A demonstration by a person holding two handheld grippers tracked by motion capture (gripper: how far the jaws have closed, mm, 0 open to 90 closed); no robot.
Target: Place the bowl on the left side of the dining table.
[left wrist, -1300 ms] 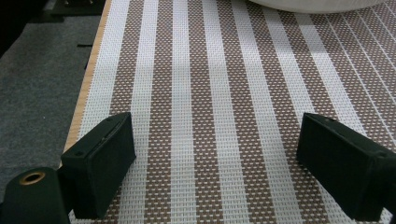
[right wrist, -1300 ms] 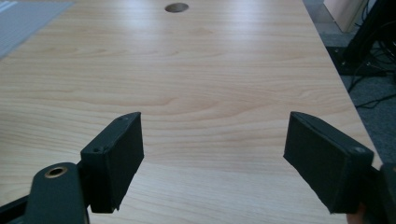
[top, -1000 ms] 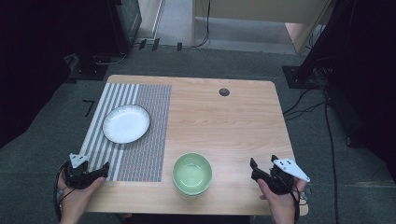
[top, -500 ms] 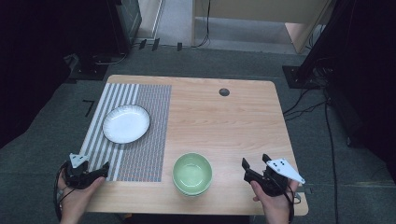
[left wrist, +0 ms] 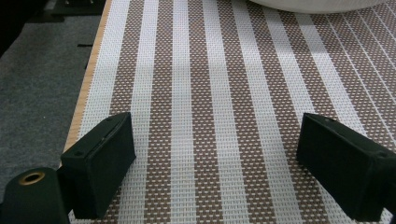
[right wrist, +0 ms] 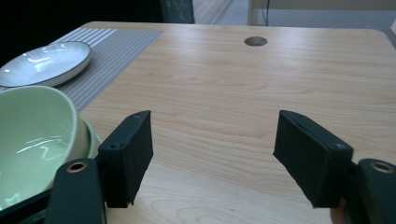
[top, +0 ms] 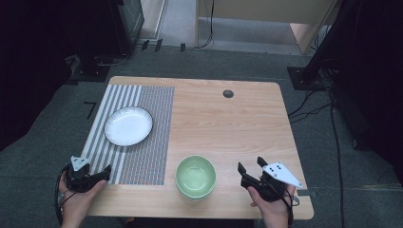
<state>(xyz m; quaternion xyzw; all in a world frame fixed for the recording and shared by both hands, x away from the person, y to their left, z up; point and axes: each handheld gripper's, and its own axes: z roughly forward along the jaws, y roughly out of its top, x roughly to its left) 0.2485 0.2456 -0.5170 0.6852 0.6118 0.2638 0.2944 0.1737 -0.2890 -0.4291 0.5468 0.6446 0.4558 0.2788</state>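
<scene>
Green bowl sat at the table's near edge, and the right gripper had shifted toward it since a second ago, jaws empty and just closing slightly, likely lining up a rim grab; left gripper open, idle over mat.

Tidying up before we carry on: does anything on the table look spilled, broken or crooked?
Nothing stands out. The green bowl sits upright on the bare wood, the white plate lies flat on the striped mat, and nothing is spilled.
</scene>
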